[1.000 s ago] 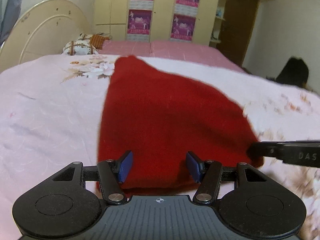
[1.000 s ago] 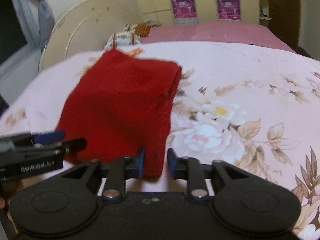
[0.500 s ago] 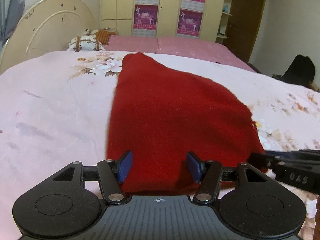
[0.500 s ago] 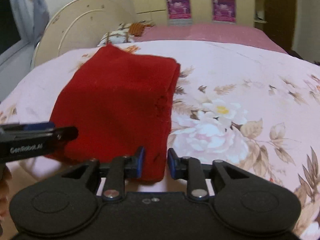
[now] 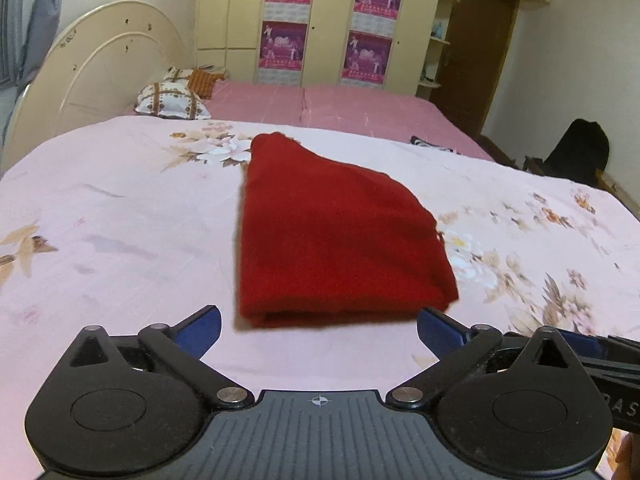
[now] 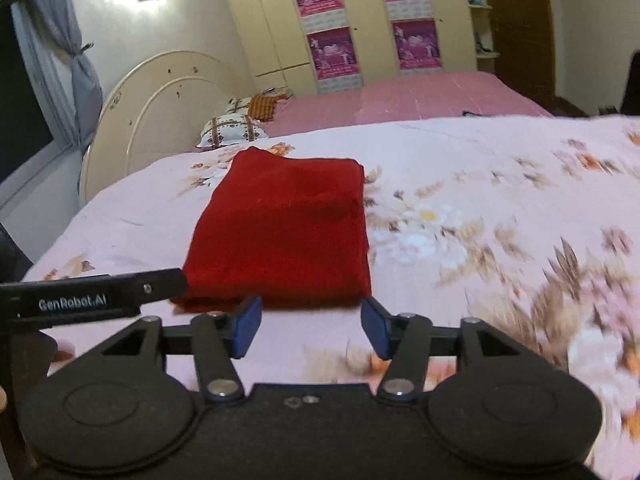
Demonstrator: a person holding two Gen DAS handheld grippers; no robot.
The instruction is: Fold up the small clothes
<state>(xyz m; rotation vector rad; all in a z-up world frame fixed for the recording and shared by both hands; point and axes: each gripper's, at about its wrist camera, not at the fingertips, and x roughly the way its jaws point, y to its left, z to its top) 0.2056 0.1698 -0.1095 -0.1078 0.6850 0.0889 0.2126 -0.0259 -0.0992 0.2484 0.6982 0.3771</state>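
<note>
A red folded garment (image 5: 332,236) lies flat on the pink floral bedspread (image 5: 120,220), its folded edge toward me. My left gripper (image 5: 318,330) is open and empty, just short of the garment's near edge. In the right wrist view the same garment (image 6: 288,232) lies ahead, and my right gripper (image 6: 312,326) is open and empty just short of its near right corner. The left gripper's finger (image 6: 104,296) shows at the left of that view; the right gripper's body (image 5: 600,360) shows at the lower right of the left wrist view.
A cream headboard (image 5: 100,76) and pillows (image 5: 172,98) stand at the far left. A second bed with a pink sheet (image 5: 340,104) lies beyond. A wardrobe with posters (image 5: 328,20) lines the back wall. A dark bag (image 5: 576,156) sits at the right.
Both grippers have let go of the red garment, opened wide and drawn back from it. The garment now lies flat, folded, on the bedspread.
</note>
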